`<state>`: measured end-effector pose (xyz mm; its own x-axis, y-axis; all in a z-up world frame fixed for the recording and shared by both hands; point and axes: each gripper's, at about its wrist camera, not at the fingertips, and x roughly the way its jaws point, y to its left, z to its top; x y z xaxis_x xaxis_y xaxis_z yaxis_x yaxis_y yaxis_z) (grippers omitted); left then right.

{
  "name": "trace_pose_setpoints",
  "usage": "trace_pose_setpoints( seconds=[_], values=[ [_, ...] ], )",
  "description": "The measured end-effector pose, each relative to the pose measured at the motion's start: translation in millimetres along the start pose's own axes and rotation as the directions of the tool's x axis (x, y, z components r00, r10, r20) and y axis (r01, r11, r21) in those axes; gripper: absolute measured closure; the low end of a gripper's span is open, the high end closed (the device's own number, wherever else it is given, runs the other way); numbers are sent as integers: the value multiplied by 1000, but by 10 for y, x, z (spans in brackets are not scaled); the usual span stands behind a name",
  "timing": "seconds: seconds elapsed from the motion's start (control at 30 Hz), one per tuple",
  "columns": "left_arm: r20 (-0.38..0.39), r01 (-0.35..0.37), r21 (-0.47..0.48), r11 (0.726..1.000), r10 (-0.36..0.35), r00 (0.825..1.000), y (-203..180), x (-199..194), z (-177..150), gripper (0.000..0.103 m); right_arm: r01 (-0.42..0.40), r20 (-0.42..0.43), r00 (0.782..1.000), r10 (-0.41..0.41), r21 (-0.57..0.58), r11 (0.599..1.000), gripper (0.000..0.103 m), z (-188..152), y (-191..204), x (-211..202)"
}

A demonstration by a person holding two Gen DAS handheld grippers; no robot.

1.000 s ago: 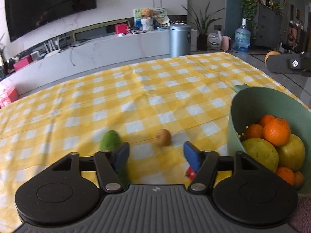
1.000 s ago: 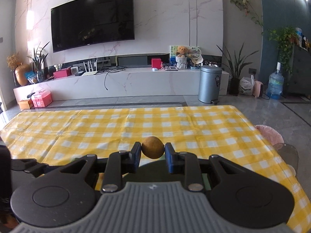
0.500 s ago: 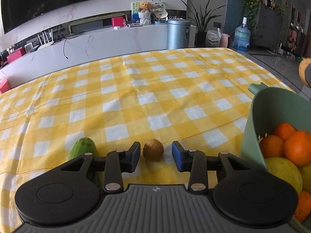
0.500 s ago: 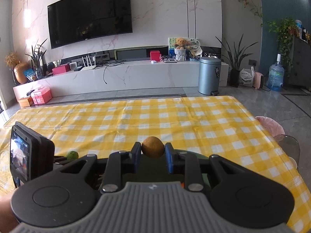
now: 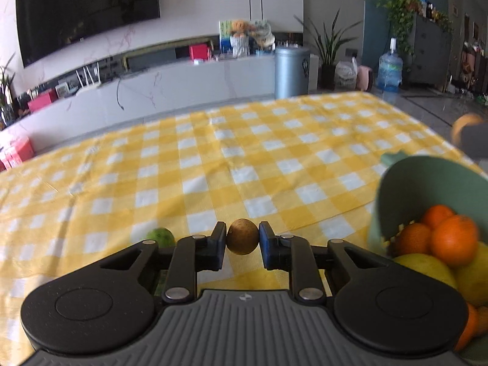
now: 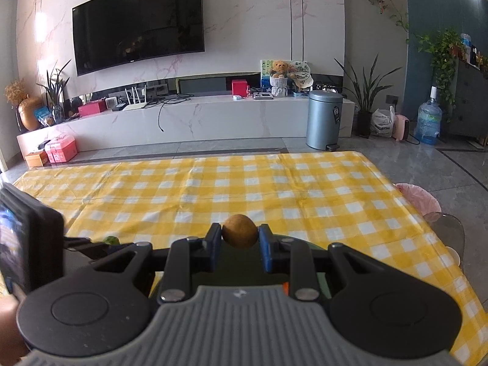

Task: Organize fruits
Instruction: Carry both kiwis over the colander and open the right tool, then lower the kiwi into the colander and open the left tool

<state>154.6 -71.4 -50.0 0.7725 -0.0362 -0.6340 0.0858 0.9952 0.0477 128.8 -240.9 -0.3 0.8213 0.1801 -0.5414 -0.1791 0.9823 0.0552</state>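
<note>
Between both grippers' fingers (image 5: 268,245) sits one small brown fruit (image 5: 242,240) each.

Bright living room with a marble wall.
A black TV (image 6: 138,23) hangs above a long white console (image 6: 183,119). A grey bin (image 6: 324,119), plants (image 6: 367,91) and a water bottle (image 6: 429,122) stand on the grey tile floor (image 6: 427,164).

The green bowl (image 5: 427,189) is running off the right edge; the left gripper's frame is hiding most of the green fruit (image 5: 160,236); far shelves are blurring.
</note>
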Motion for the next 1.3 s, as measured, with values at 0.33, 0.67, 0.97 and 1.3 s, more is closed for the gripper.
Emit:
trace_pose_setpoints(
  seconds=[0.33,0.67,0.97,1.3],
  values=[
    [56,70,-110,991,-64,996,108,-898,70,78,-99,38,994,100,-22,995,80,-22,-33,-157],
    [61,377,-162,912,-372,926,-61,-1200,40,78,-187,-25,982,189,55,981,80,-74,-241,-250],
    [9,449,-158,880,-453,891,-313,-931,-97,78,-203,-150,961,234,199,959,80,-203,-443,-13],
    [-4,458,-131,879,-463,887,-399,-853,-221,78,-147,-121,971,205,372,917,79,-276,-691,165]
  ],
)
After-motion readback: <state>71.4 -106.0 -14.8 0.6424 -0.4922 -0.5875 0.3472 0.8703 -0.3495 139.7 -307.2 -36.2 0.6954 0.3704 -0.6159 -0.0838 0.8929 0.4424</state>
